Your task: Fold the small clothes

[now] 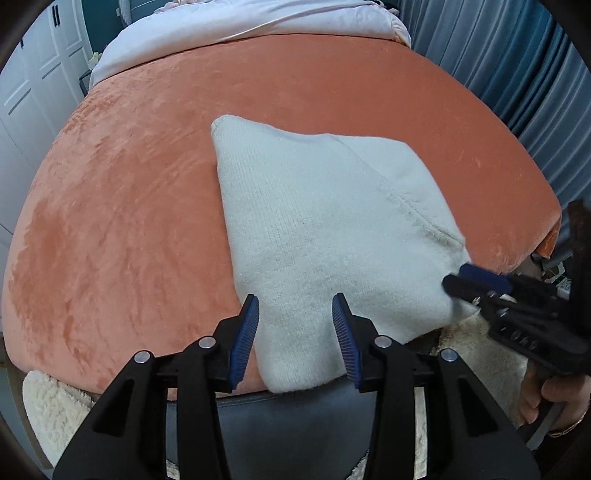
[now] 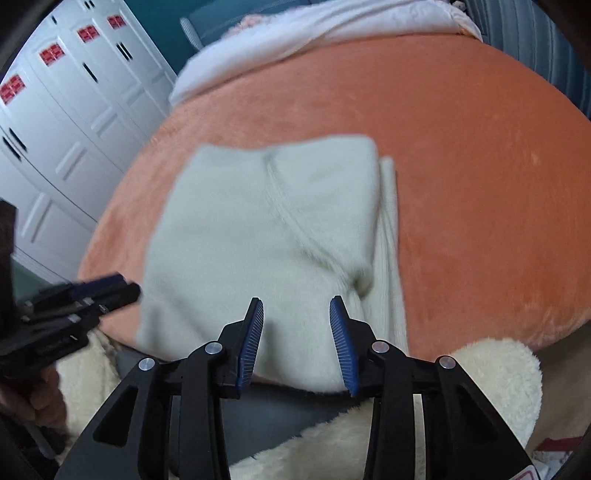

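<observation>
A pale white knit garment (image 1: 314, 229) lies folded on the orange velvet bed (image 1: 129, 221), its near edge hanging over the bed's front. My left gripper (image 1: 295, 295) hovers over that near edge, open, with the cloth showing behind the gap and neither pad pressing it. In the right wrist view the garment (image 2: 258, 229) shows a seam and a folded strip on its right side. My right gripper (image 2: 295, 297) is open above the near edge. It also appears at the garment's right corner (image 1: 456, 276). The left gripper (image 2: 129, 284) sits just left of the cloth.
A pale duvet (image 1: 240, 22) covers the bed's far end. White wardrobe doors (image 2: 74, 110) stand on the left and a blue curtain (image 1: 498, 55) on the right. Cream fleece (image 2: 498, 369) and grey fabric (image 1: 295, 413) lie below the bed's front edge. A hand (image 1: 554, 398) holds the right gripper.
</observation>
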`<state>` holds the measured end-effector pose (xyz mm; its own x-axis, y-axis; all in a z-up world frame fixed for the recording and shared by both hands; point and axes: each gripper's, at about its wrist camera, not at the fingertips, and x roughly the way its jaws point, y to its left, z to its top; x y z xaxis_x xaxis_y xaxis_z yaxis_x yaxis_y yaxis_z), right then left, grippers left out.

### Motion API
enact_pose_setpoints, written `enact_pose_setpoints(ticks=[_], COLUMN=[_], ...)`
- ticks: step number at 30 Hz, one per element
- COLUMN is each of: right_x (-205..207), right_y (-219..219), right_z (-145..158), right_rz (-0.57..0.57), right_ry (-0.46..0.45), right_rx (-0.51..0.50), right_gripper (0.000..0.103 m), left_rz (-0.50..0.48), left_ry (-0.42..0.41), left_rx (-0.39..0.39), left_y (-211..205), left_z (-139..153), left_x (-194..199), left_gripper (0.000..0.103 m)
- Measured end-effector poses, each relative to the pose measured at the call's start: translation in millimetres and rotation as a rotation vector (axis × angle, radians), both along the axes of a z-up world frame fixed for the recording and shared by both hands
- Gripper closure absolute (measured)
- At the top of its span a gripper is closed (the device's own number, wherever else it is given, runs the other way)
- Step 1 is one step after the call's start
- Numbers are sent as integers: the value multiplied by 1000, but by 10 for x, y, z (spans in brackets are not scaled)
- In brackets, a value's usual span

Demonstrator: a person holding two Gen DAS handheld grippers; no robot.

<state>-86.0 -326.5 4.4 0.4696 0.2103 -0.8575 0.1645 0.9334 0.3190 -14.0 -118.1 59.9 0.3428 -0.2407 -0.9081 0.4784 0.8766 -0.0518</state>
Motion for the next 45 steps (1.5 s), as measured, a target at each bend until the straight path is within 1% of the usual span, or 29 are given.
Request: enact_pose_setpoints(ticks=[1,3,7,11,12,13,14,15,17,19,20,21,22,23,25,26,28,30,31,32,33,35,37,38,40,42,43,44,45], right_x=[21,32,37,84,152,219,283,370,576,767,801,870,893,891,807,763,703,761,838,889,841,736,582,485,347,312,320,345,346], right_y=[-1,-39,-97,-311,-387,-446,-497,-552,-618,-629,-625,-565,-520,-489,-468,-471,-534,-632,-657,-664,-701,-796,-792,-749,-630,-476,-384,-306,-270], right_z=[-189,-399,-161,191,243,260,251,225,83,-90,-163,-192,-150,-16,330,486,585,243,-22,-320,-439,-275,37,202,347,246,114,-73,-174], right_rz=[3,-22,-50,-103,-123,-143,-164,-180,-200,-186,-171,-143,-127,-112,-86,-85,-94,-122,-124,-122,-141,-205,-243,-223,-170,-103,-73,-48,-37], right_ry=[52,100,60,-62,-79,-89,-97,-97,-68,-30,-17,-9,-17,-55,-189,-237,-278,-181,-96,-2,-15,-41,-107,-153,-173,-116,-62,-2,7], right_rx=[2,34,67,99,92,86,78,79,102,114,111,101,93,101,139,127,117,68,8,-35,3,93,67,68,84,74,30,-24,-46], right_gripper=[72,77,74,66,56,50,43,41,40,40,51,77,85,86,88,88,88,88,88,83,81,81,80,79,79,80,80,85,86], left_rz=[-1,5,18,22,23,25,27,28,35,62,75,86,95,98,102,100,96,84,78,73,78,70,68,67,70,70,69,65,62], left_ry=[6,30,34,38,39,40,42,44,52,67,73,72,63,45,8,-3,1,32,48,55,37,11,12,17,21,15,11,12,15], left_rx=[15,30,46,47,49,49,50,49,34,-21,-49,-67,-76,-81,-82,-72,-48,-37,-36,-27,-3,21,23,21,19,26,30,30,31], left_y=[-40,-80,-93,-97,-100,-100,-100,-93,-70,6,35,58,70,79,72,52,0,-69,-106,-148,-182,-221,-218,-212,-215,-232,-240,-246,-245], left_z=[-60,-171,-253,-280,-284,-288,-288,-288,-274,-240,-213,-181,-139,-88,-15,-8,-76,-236,-325,-404,-431,-421,-397,-396,-410,-405,-409,-412,-422], left_x=[3,24,43,72,74,77,79,91,101,146,166,183,204,227,263,289,352,416,437,443,431,394,381,381,370,343,342,336,351], left_gripper=[63,63,63,62,62,62,62,62,62,62,62,62,62,62,61,60,56,52,45,42,40,40,40,40,40,40,40,40,39])
